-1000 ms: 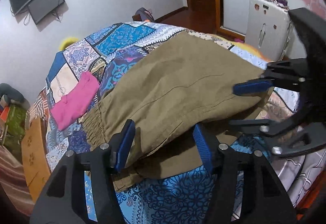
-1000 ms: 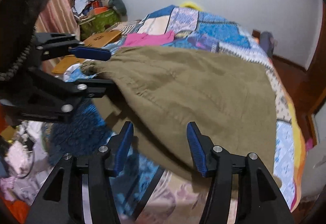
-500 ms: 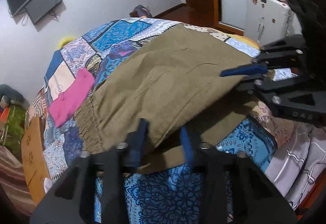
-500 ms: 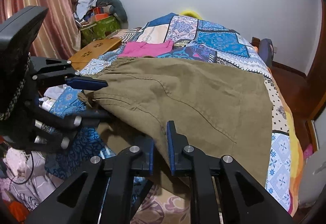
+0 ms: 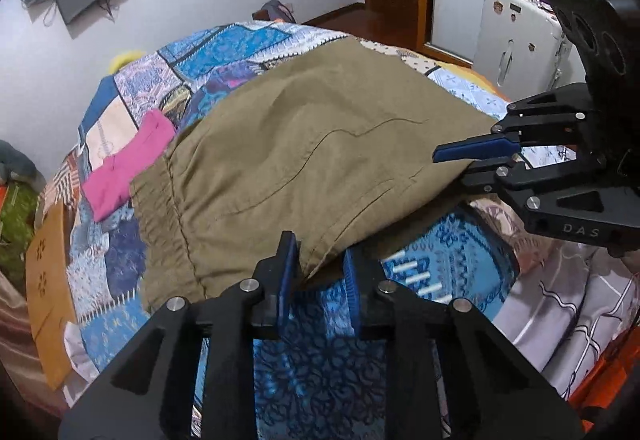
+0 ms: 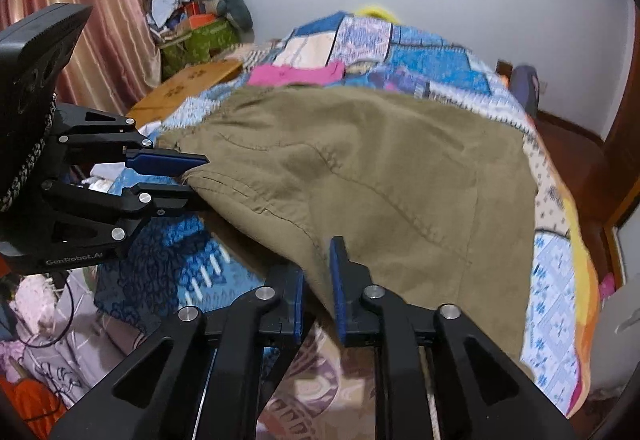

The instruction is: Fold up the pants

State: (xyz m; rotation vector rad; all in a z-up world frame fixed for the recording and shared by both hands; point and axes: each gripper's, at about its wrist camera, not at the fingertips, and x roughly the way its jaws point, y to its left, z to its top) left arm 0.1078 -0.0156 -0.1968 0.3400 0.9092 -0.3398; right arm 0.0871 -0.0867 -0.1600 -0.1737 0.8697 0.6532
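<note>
Olive-brown pants lie spread on a patchwork bed, folded lengthwise, elastic waistband at the left. My left gripper is shut on the near edge of the pants close to the waistband. My right gripper is shut on the near edge further toward the legs; it also shows at the right of the left wrist view. The left gripper shows at the left of the right wrist view. The gripped edge is lifted off the bed, showing a darker layer of the pants underneath.
A folded pink garment lies beyond the waistband. The patchwork bedspread covers the bed. A wooden board sits at the bed's left edge. A white case stands by the door. Loose bedding lies near me.
Both grippers went from open around the pants' near edge to shut on it. The edge has been lifted slightly and the cloth pulled taut between them.
</note>
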